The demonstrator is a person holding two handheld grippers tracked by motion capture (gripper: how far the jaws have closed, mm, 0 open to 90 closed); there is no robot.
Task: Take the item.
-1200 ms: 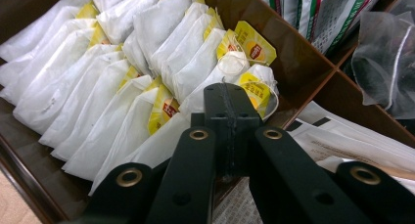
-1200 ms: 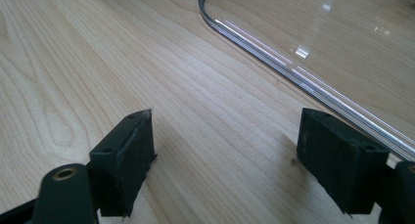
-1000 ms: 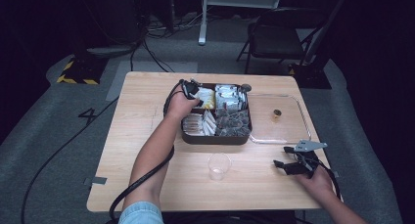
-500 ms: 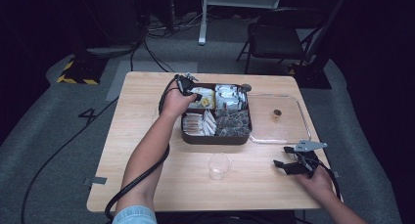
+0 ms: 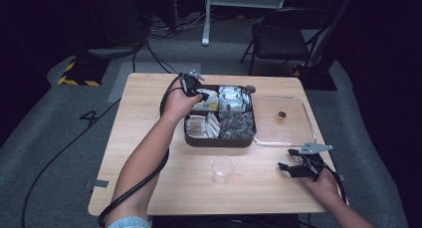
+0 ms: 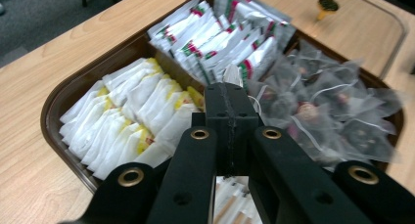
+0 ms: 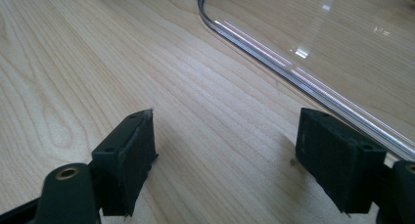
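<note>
Since earlier frame, left gripper [image 5: 199, 92] lifted back toward tray's far-left corner; right gripper [image 5: 293, 167] unmoved. Wooden table [image 5: 149, 118] carries brown compartment tray [image 5: 219, 141], clear lid [image 5: 293, 123] touching its right side, plastic cup [image 5: 222, 169] nearer person. Left jaws pressed together on white sachet [image 6: 234, 76] above tray. Right jaws spread wide, empty, low over table beside lid rim.

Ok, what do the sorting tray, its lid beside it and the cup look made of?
The tray looks like dark brown glossy plastic, with a sheen along its rim. The lid seems clear hard plastic: wood grain shows through and its edge glints. The cup looks like thin clear plastic, though glass can't be excluded.
</note>
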